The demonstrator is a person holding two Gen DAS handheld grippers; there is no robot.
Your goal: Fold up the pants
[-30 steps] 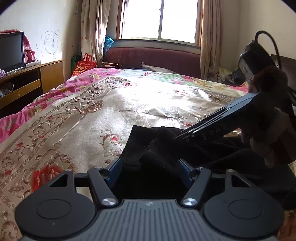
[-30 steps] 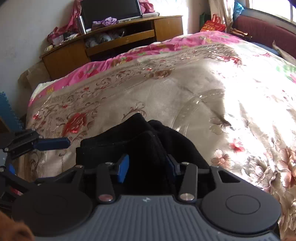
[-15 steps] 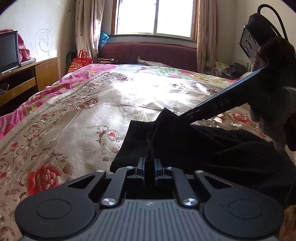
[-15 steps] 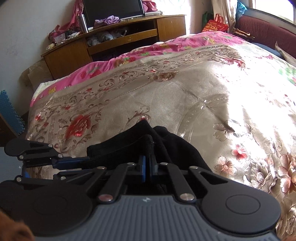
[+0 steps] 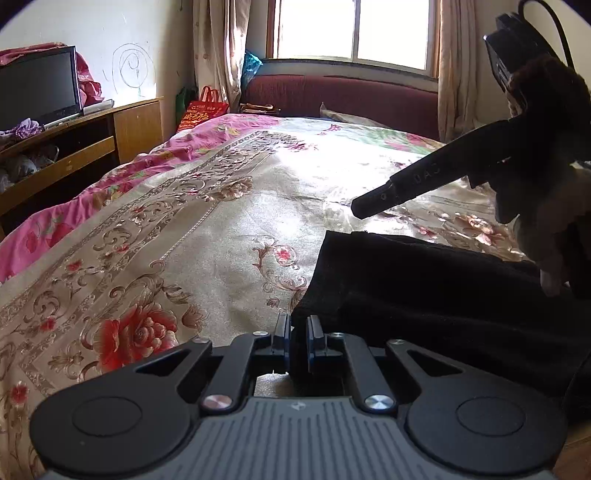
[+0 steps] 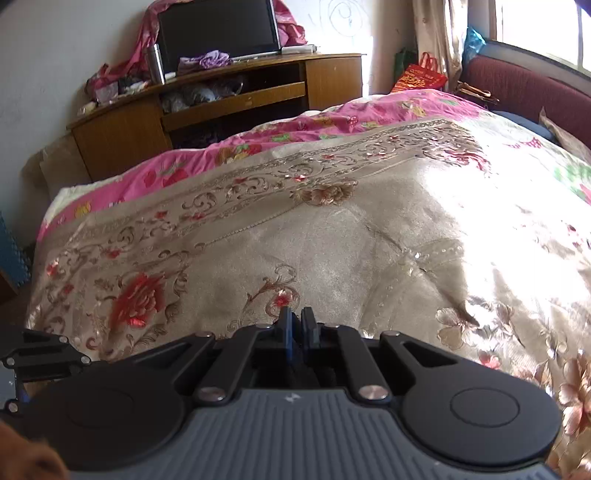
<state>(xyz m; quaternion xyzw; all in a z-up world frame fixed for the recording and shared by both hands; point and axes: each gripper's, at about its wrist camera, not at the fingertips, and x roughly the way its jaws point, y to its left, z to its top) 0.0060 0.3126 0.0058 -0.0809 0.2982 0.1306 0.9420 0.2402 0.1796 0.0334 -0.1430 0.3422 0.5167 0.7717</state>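
Note:
Black pants [image 5: 424, 291] lie bunched on the floral bedspread [image 5: 221, 236], low right in the left wrist view. My left gripper [image 5: 297, 328] is shut on their near left corner, with dark cloth pinched between the blue pads. My right gripper [image 5: 356, 210] hangs tilted above the pants' far edge, apart from them, held by a hand in a fuzzy brown sleeve [image 5: 546, 254]. In its own view the right gripper [image 6: 296, 319] has its jaws almost together and just opening, with no cloth showing between the tips. No pants appear ahead of it, only bedspread [image 6: 332, 240].
A wooden cabinet [image 6: 236, 107] with a TV [image 6: 218, 29] and clutter stands beyond the bed's left side. A red bag [image 5: 201, 114], a maroon padded bench [image 5: 343, 99] and a bright window [image 5: 354, 33] are at the far end. The bedspread stretches wide ahead.
Both grippers went from open to closed on the pants. Since then the right gripper has risen off the cloth, and the lifted peak of fabric has dropped flat. The left still holds its corner.

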